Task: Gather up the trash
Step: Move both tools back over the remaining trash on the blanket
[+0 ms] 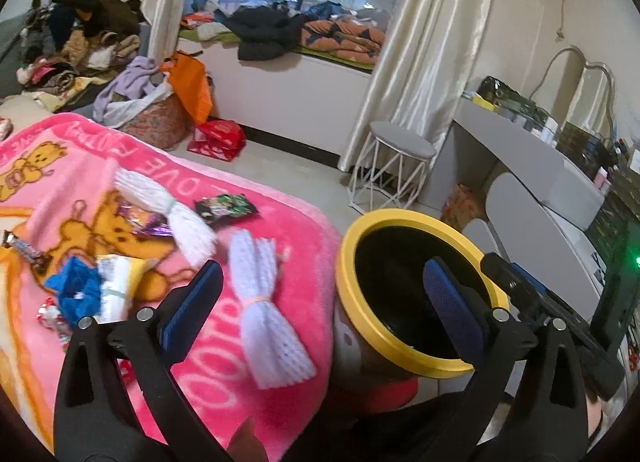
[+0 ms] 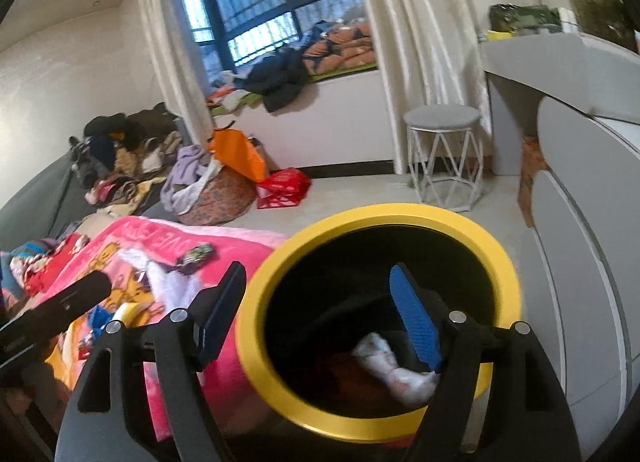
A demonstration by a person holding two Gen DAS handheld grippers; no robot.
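Observation:
A black bin with a yellow rim (image 1: pixel 400 217) (image 2: pixel 380 211) stands against the corner of a bed covered by a pink cartoon blanket (image 1: pixel 280 221). My left gripper (image 1: pixel 323 270) is open and empty, spanning the blanket's edge and the bin's mouth. Over the bin's mouth my right gripper (image 2: pixel 318 276) is open; a crumpled white wrapper (image 2: pixel 388 366) is down inside the bin, below its right finger. On the blanket lie two white foam nets (image 1: pixel 264 302) (image 1: pixel 168 205), a green-black wrapper (image 1: pixel 224 205), a purple wrapper (image 1: pixel 148 221), a blue scrap (image 1: pixel 74 294) and a yellow-white packet (image 1: pixel 116 282).
A white wire stool (image 1: pixel 394 165) and a grey dressing table (image 1: pixel 520 149) stand right of the bin. On the floor beyond the bed are a laundry basket (image 1: pixel 152 121), an orange bag (image 1: pixel 192 85) and a red bag (image 1: pixel 216 139). Clothes cover the window seat (image 1: pixel 280 37).

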